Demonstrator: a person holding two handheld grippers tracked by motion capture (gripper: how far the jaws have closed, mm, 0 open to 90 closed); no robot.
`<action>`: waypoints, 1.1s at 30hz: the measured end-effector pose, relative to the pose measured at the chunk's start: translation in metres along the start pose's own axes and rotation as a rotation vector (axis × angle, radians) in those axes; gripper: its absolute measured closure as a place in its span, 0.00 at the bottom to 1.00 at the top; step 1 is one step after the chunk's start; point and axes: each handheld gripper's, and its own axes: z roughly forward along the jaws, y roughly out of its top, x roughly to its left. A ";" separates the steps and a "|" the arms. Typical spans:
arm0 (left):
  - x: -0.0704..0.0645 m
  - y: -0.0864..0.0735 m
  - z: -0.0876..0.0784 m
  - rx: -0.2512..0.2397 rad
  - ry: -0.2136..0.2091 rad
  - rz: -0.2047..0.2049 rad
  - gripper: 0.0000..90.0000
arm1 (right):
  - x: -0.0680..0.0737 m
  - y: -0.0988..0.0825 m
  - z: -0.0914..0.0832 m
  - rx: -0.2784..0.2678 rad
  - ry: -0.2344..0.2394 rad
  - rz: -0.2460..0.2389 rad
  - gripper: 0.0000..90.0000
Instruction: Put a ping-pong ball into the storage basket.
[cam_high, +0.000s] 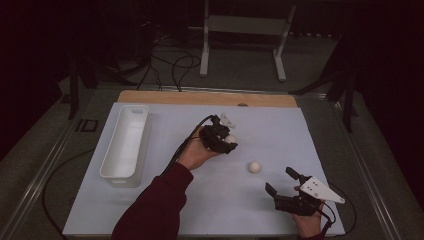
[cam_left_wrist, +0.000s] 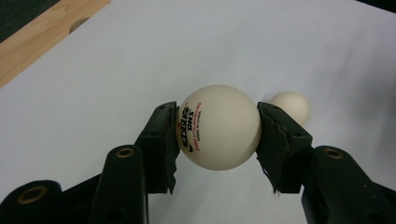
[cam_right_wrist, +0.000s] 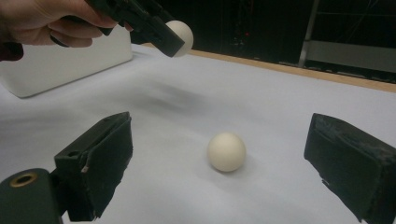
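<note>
So at this point my right gripper (cam_high: 282, 181) was sitting low at the near edge of the white table sheet (cam_high: 280, 130), jaws spread wide with nothing between them. Straight ahead of it, a loose ping-pong ball (cam_right_wrist: 226, 151) lay on the sheet, close in front of the open jaws but not touched.

Further out, my left gripper (cam_left_wrist: 218, 133) had the other ping-pong ball (cam_left_wrist: 219, 127) pinched between both pads, printed logo facing the left pad, and it was lifted clear of the sheet. From the right gripper view you could see it hanging in the air with the white bin (cam_right_wrist: 60, 65) behind it.

My read: the step in hand was carrying that held ball, most likely over to the white bin along the left side of the table. The next move needed a steady swing left, stopping above the bin's opening before letting the pads go, since a ball that light bounces out easily. The right one only had to close in on the loose ball.
</note>
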 end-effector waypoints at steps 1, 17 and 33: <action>0.000 0.000 -0.001 -0.001 0.002 -0.002 0.57 | 0.000 0.000 0.000 0.000 0.001 0.001 0.08; 0.005 -0.005 -0.011 -0.013 0.013 -0.013 0.57 | 0.000 0.000 0.000 0.002 0.002 0.002 0.08; 0.010 -0.006 -0.018 -0.022 0.027 -0.026 0.57 | 0.000 0.000 0.001 0.004 0.002 0.000 0.08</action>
